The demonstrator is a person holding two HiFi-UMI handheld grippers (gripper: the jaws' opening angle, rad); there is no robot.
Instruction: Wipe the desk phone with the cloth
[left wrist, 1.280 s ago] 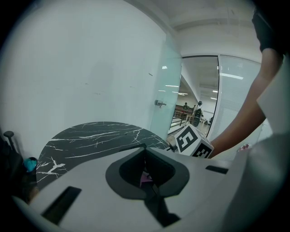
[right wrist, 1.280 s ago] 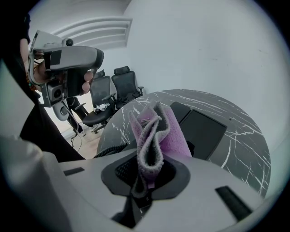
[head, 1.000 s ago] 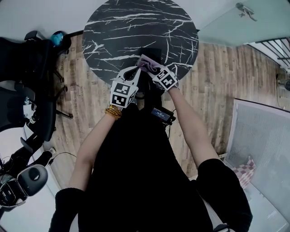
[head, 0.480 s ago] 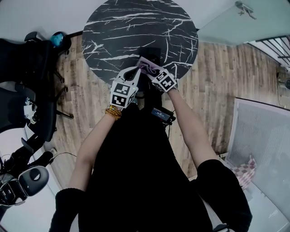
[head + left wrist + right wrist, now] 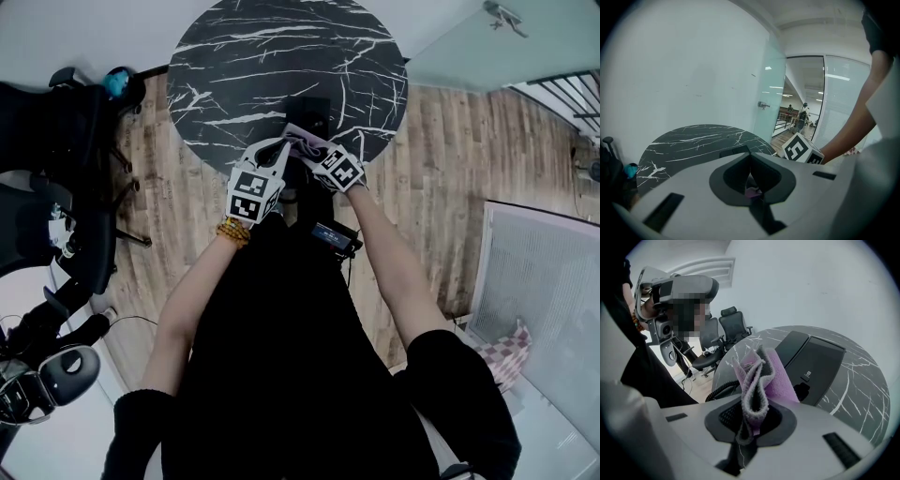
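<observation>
Counting: one round table (image 5: 281, 56), one phone (image 5: 315, 111), one cloth (image 5: 302, 139), two grippers. Table top is glossy black, stone-look, with white veins. Phone is a matte black wedge with flat angular panels, sitting on the table's near side. One coiled black cord (image 5: 723, 391) lies beside it.

Cloth is lilac with a fuzzy pile, folded into several layers with greyish edges. Jaws of the right gripper (image 5: 752, 420) are clamped on its bunched folds, which stand up out of them just in front of the phone. Jaws of the left gripper (image 5: 751, 188) are pressed together with a sliver of lilac at the tips, so it probably pinches a corner of the same cloth.

Head view puts both gripper tips close together over the table's near edge, with the cloth between them, just short of the phone. Gripper bodies are grey moulded plastic, and each carries one white cube (image 5: 800, 149) with black square markers.

Two black high-back chairs (image 5: 736, 326) stand beyond the table in the right gripper view, on a wood-plank floor (image 5: 450, 159).
</observation>
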